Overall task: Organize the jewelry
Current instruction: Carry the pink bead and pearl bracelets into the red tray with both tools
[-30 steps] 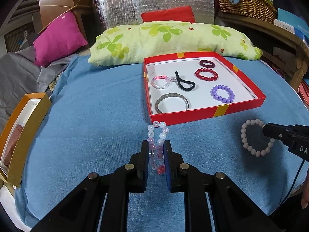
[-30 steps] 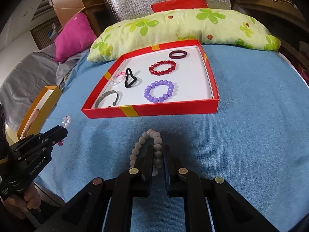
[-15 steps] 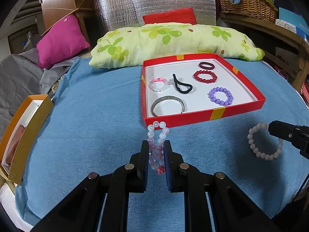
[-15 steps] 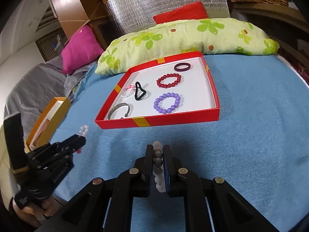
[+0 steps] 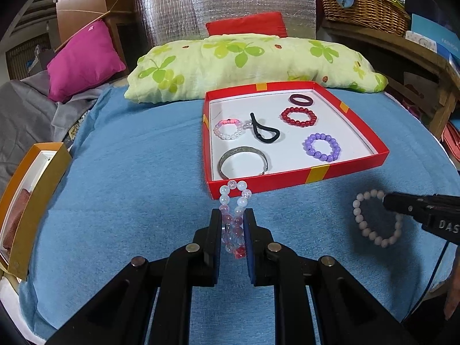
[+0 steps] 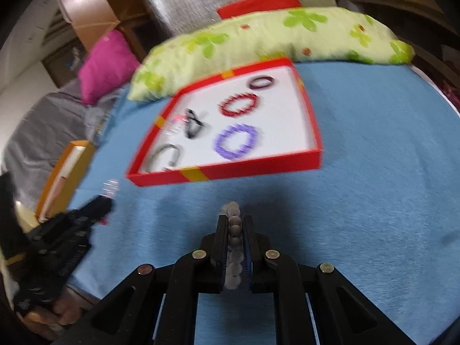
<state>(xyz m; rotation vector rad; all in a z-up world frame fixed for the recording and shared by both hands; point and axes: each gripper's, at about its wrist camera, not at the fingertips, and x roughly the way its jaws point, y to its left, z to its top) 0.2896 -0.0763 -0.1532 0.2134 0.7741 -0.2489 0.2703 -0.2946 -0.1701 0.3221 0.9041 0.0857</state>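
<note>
The left gripper (image 5: 233, 224) clamps a clear-pink bead bracelet (image 5: 234, 201); the right gripper (image 6: 235, 230) pinches a pale bead bracelet (image 6: 233, 247), red tray (image 5: 349, 166) at twelve o'clock.

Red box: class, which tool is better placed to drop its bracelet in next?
Left, probably. Its clear bracelet hangs right at the red box front wall; the right tool's white bracelet sits farther off.

Blue-covered bed (image 5: 138, 158), a red tray (image 5: 299, 176) lay on it near the middle, a green-patterned pillow (image 5: 247, 63) behind the tray, an orange box (image 5: 37, 189) at the left edge
</note>
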